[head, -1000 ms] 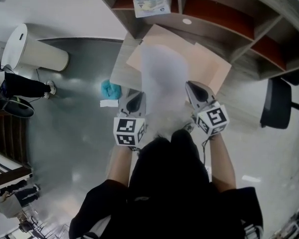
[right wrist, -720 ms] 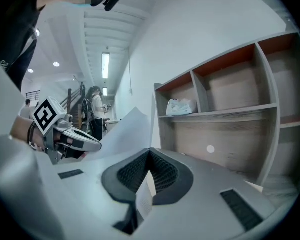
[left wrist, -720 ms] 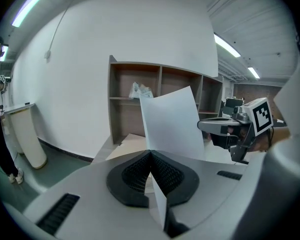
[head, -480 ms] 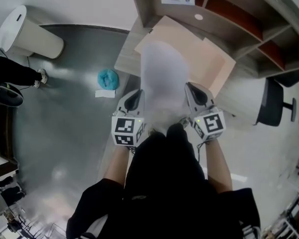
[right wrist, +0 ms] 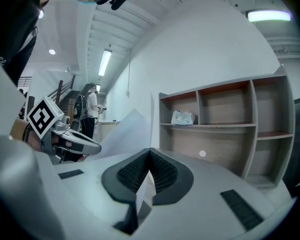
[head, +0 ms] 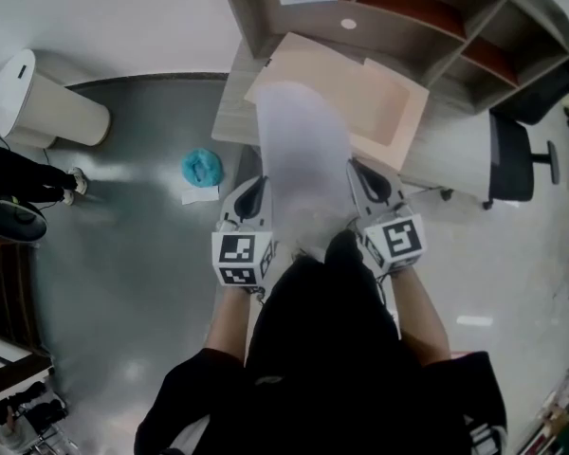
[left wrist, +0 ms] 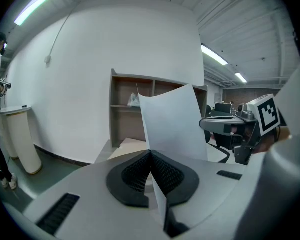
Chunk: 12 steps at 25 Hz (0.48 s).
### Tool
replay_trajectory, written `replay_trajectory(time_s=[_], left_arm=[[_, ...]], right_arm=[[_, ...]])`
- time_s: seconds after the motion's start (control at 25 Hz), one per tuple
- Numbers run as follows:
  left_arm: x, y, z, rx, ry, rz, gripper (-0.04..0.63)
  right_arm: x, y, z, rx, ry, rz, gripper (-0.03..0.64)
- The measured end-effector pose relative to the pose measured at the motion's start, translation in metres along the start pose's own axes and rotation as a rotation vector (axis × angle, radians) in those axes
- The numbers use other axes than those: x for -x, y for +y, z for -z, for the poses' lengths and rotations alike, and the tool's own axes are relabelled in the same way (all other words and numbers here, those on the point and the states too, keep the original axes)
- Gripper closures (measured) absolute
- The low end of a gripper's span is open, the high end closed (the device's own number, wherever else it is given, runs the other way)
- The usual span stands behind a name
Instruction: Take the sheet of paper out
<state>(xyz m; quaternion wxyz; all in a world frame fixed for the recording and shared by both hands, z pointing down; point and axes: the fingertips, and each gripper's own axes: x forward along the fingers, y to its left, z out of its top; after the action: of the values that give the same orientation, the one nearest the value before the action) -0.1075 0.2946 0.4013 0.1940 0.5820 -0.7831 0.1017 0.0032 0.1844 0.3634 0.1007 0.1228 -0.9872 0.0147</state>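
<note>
Looking down in the head view, one sees a glossy grey floor [head: 123, 254] that meets a white wall [head: 123, 17]. Against the wall stands an open wooden shelf unit with reddish-brown boards [head: 417, 8], and before it a grey wood-pattern table [head: 235, 112]. On the table lies a pale peach flat cardboard piece [head: 370, 88]. A crumpled teal cloth-like thing [head: 201, 167] and a small white slip [head: 201, 194] lie on the floor. A white cylindrical bin [head: 38, 102] is at the left and a black office chair [head: 512, 154] at the right.

The thin white sheet of paper [head: 299, 154] is in the air, between the person and the shelf, over the near part of the table. Its long axis runs away from the person toward the shelf, and both gripper views show it rising upward from the jaws.

The left gripper [head: 263, 183] and the right gripper [head: 356, 169] are side by side, both pointing forward and a little down. Each one holds a near corner of the sheet, with the ribbed black pads [left wrist: 162, 171] pressed together on the paper. Both forearms reach forward from the dark-sleeved body.
</note>
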Motion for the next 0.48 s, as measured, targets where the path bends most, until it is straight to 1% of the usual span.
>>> replay_trajectory(time_s=[0.24,0.48], left_arm=[[0.013,-0.019,-0.003,-0.027,-0.043,0.065,0.551],[0.022,-0.033,0.0,-0.019,-0.058,0.108,0.551]], right_arm=[[0.033,0.006,-0.003,-0.011,-0.034,0.107,0.6],[0.053,0.017,-0.001,0.007,-0.024,0.139,0.6]])
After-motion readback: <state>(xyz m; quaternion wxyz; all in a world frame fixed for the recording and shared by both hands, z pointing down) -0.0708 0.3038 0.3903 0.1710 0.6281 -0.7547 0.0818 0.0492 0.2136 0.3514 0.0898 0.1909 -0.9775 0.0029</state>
